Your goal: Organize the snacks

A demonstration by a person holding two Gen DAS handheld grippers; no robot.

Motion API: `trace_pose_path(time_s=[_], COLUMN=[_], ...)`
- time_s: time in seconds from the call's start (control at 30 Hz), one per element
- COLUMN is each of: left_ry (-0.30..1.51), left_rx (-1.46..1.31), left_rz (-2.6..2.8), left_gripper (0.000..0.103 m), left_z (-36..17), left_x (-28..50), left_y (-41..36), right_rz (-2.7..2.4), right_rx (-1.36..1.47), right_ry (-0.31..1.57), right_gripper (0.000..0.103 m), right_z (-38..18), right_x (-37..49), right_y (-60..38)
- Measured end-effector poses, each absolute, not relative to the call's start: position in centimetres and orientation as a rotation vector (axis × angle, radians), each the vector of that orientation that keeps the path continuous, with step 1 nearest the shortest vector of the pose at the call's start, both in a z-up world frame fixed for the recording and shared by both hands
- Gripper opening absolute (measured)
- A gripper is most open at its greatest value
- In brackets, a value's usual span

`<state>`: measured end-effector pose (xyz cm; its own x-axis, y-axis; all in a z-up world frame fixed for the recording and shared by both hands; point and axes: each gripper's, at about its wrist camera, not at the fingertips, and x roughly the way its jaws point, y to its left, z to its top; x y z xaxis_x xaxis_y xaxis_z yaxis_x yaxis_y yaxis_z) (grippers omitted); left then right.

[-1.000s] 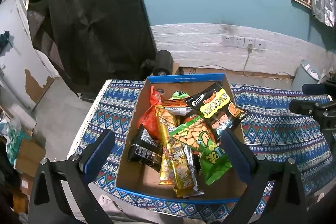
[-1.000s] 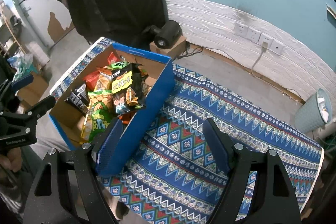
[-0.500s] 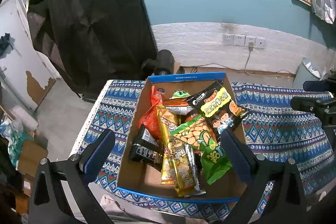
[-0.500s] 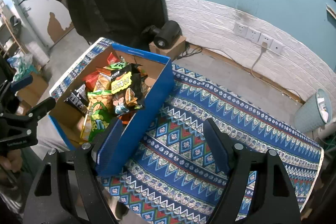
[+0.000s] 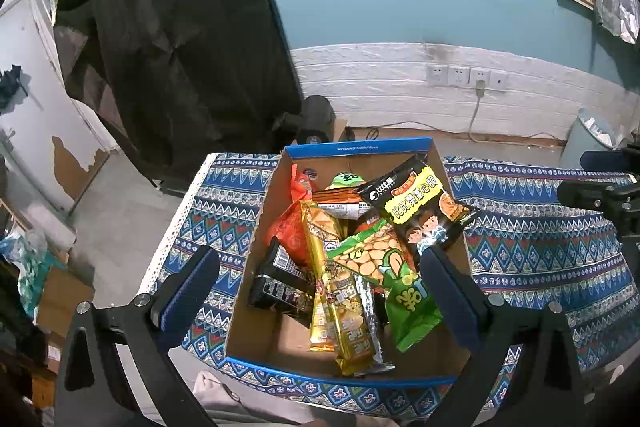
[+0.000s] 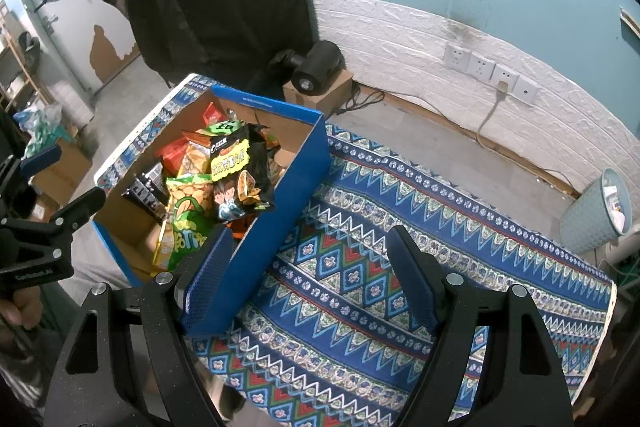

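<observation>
A blue-sided cardboard box (image 5: 356, 147) (image 6: 296, 179) stands on a patterned blue cloth (image 5: 540, 251) (image 6: 360, 267) and is full of snack packs. On top lie a black and yellow bag (image 5: 420, 207) (image 6: 236, 171), a green bag (image 5: 396, 279) (image 6: 184, 223), a long gold pack (image 5: 340, 291), an orange-red pack (image 5: 292, 227) and a black pack (image 5: 280, 283). My left gripper (image 5: 320, 287) hovers open above the box, nothing between its fingers. My right gripper (image 6: 308, 279) hangs open over the cloth beside the box's right wall, empty.
A pale bin (image 6: 596, 211) stands past the cloth's far right end. A black device on a small carton (image 6: 316, 71) sits on the floor behind the table, by the white brick wall. A dark curtain (image 5: 168, 39) hangs at the back left. Cartons and bags (image 5: 36, 267) lie on the left floor.
</observation>
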<state>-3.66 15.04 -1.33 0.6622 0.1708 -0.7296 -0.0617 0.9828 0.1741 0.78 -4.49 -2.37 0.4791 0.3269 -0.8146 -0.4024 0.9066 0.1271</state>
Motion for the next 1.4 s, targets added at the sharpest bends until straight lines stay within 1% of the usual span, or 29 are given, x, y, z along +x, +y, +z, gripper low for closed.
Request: trace_pose_path(time_s=[1.4], left_ry=[0.860], left_rx=[0.138], left_rz=[0.121], left_gripper=[0.101], left_z=[-1.62], left_x=[-3.58], left_y=[14.73], right_rz=[0.444], right_rx=[-0.082], right_ry=[0.976], right_gripper=[0.079], right_z=[-2.44], right_x=[0.79], right_y=[-4.46])
